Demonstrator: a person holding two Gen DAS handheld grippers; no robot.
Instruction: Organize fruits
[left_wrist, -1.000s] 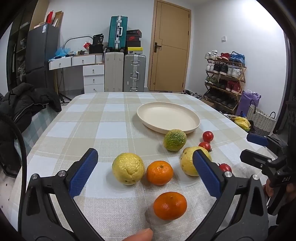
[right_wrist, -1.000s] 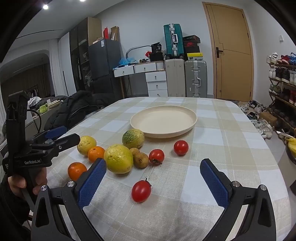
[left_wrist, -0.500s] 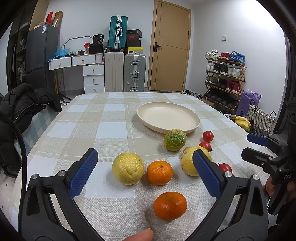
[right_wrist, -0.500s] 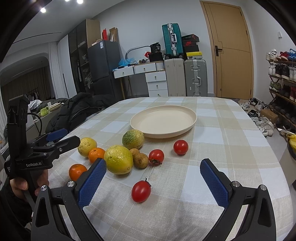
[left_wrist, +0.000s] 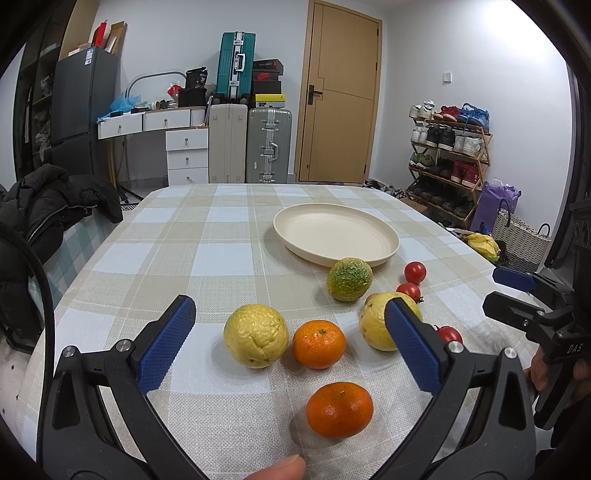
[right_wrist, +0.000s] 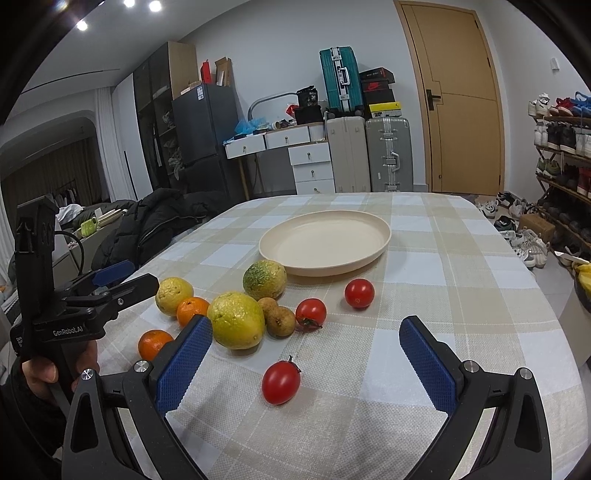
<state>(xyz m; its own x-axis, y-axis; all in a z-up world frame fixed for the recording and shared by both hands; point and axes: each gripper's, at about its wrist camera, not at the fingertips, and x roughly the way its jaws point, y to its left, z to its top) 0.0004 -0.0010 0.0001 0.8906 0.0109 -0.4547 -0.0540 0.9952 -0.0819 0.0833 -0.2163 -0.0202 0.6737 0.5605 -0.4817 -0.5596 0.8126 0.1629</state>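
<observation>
Both the left tongs and right tongs hang released and empty above the checked worktop. Just beyond them lie scattered oranges, lemons and tomatoes. Farther back, the cream plate holds no fruit.

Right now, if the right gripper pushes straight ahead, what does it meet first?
Probably the nearest red tomato, lying slightly left of centre between the open right gripper fingers; depth is hard to judge.

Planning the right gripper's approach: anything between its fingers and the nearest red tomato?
No. In the right wrist view only bare checked tablecloth lies between the open right gripper and the nearest tomato, which sits just ahead between the fingers, untouched.
</observation>
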